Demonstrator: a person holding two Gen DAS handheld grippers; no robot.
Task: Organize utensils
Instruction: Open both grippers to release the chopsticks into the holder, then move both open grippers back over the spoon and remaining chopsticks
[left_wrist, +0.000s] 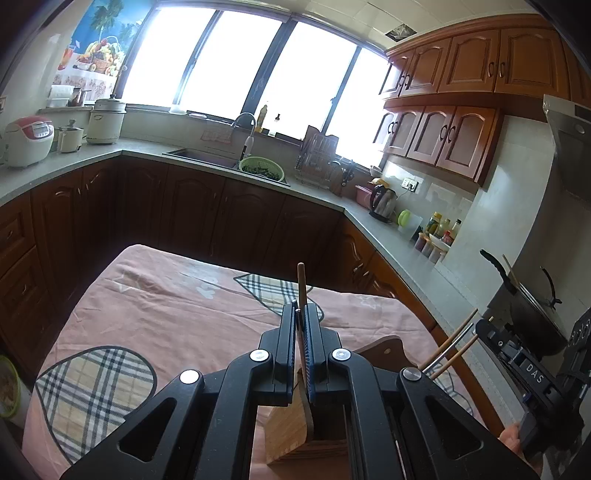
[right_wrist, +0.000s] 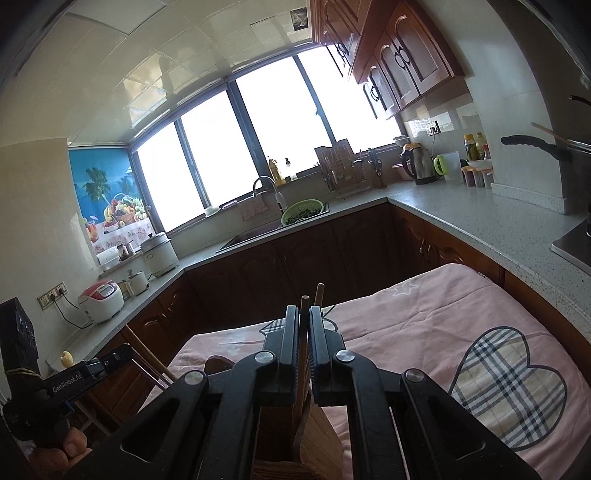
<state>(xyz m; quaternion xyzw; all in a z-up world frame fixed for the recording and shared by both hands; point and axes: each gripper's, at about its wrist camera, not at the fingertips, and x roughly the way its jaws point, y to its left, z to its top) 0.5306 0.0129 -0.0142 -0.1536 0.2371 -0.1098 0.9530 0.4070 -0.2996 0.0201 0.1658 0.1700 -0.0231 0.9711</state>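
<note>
Pink cloth (left_wrist: 166, 306) with plaid hearts (right_wrist: 509, 387); brown cabinets (left_wrist: 480, 62); green colander (left_wrist: 262, 169).

wooden-handled utensil (left_wrist: 301, 284) upright in left claw (left_wrist: 303, 314); two chopsticks (right_wrist: 312, 299) upright in right claw (right_wrist: 303, 317), both over wood holder (left_wrist: 291, 435).

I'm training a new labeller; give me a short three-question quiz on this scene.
1. True or false: the left gripper is shut on a wooden-handled utensil.
2. The right gripper holds: A chopsticks, B a fork, C a plate?
3. What colour is the tablecloth?
Key: 1 true; 2 A; 3 pink.
</note>
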